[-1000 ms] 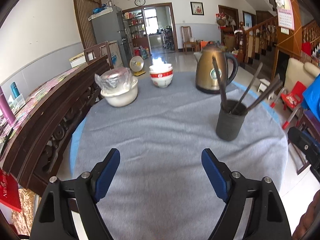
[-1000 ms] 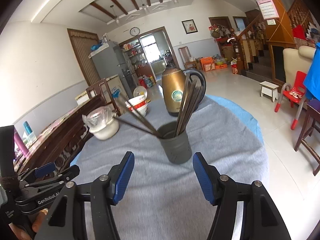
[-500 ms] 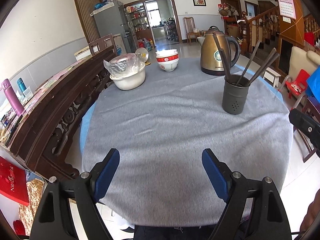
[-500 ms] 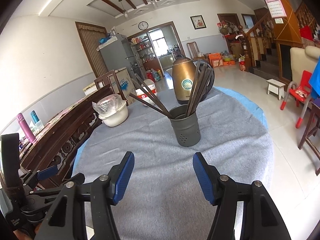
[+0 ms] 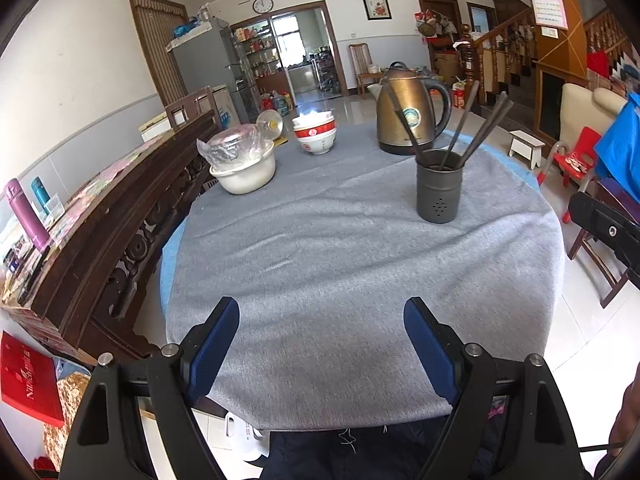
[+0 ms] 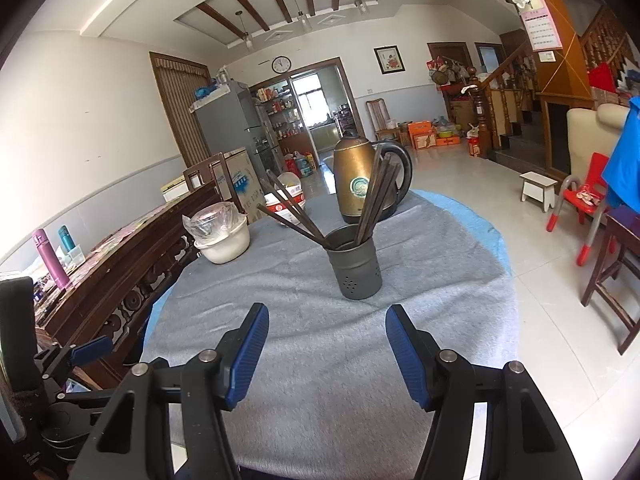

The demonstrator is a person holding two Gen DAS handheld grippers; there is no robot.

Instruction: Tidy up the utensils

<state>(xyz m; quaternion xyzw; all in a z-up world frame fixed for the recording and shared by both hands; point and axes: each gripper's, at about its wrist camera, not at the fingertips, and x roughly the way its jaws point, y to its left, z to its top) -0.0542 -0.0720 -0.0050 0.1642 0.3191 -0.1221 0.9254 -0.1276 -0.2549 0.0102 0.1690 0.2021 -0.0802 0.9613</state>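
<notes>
A dark grey utensil holder [image 5: 439, 186] stands upright on the round table with the grey cloth [image 5: 340, 264], right of centre, with several dark chopsticks [image 5: 464, 120] leaning out of it. It also shows in the right wrist view [image 6: 355, 263], with its chopsticks [image 6: 374, 196] fanned left and right. My left gripper [image 5: 320, 320] is open and empty over the table's near edge. My right gripper [image 6: 326, 328] is open and empty, a short way in front of the holder.
At the back of the table stand a bronze kettle [image 5: 406, 114], red-and-white stacked bowls [image 5: 315, 136] and a white bowl with a plastic-wrapped dish [image 5: 242, 164]. A dark carved wooden bench [image 5: 108, 216] runs along the left. A chair [image 6: 616, 264] stands on the right.
Both grippers have pulled back from the holder toward the near edge of the table, so the holder looks farther away. Both stay open and empty.
</notes>
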